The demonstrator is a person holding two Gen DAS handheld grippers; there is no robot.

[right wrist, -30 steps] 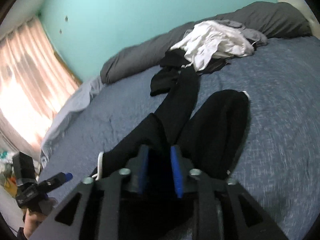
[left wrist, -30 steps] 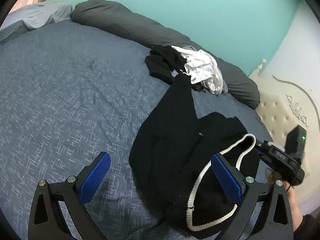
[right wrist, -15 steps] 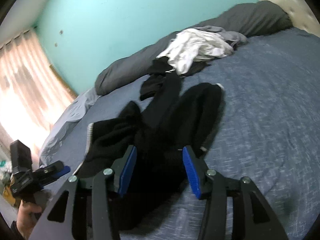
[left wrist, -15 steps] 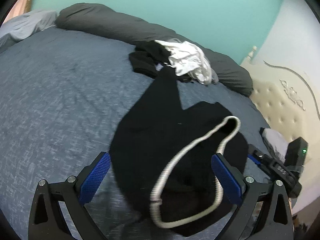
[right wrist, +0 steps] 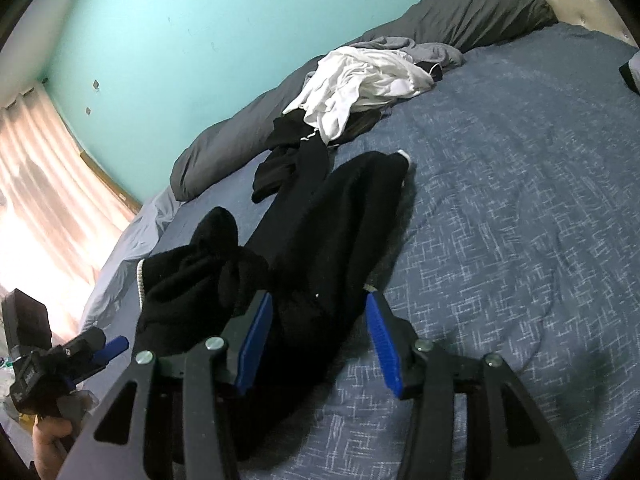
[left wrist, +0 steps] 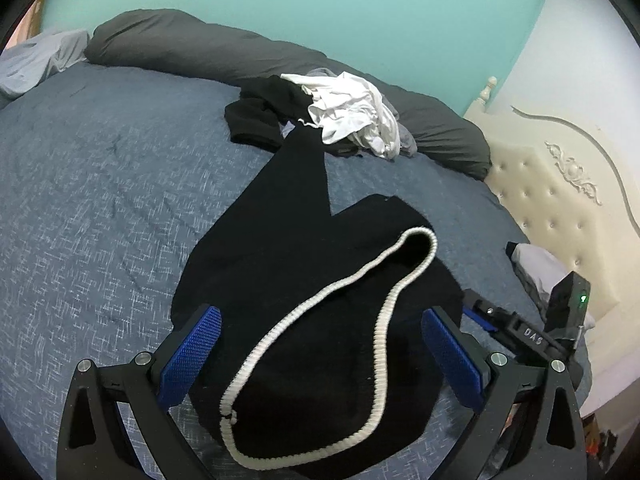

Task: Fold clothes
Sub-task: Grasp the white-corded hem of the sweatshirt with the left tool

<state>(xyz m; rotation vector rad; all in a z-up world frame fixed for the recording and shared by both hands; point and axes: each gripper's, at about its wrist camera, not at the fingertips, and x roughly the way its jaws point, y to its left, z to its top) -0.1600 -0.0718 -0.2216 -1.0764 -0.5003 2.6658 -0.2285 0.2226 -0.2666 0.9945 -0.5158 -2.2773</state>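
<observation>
Black trousers (left wrist: 288,264) with a white ribbed waistband (left wrist: 384,312) lie spread on the blue bedspread (left wrist: 100,200), legs pointing away toward the far pile. My left gripper (left wrist: 320,344) hovers open over the waist end, its blue pads wide on either side of the cloth. In the right wrist view the trousers (right wrist: 340,220) run away from my right gripper (right wrist: 318,332). It stands open with slack black cloth lying between its pads (right wrist: 380,344), which do not press it. The left gripper (right wrist: 80,352) shows at the lower left, held by a hand (right wrist: 52,440).
A pile with a white garment (left wrist: 352,112) and a black one (left wrist: 256,120) sits at the far side against a rolled dark grey duvet (left wrist: 180,44). A cream tufted headboard (left wrist: 560,184) and a small folded item (left wrist: 532,264) are on the right. Curtains (right wrist: 40,200) hang at the left.
My right gripper has opened and let go of the black trousers, which dropped flat on the bed. The left gripper has shifted so the waistband lies between its open fingers.
</observation>
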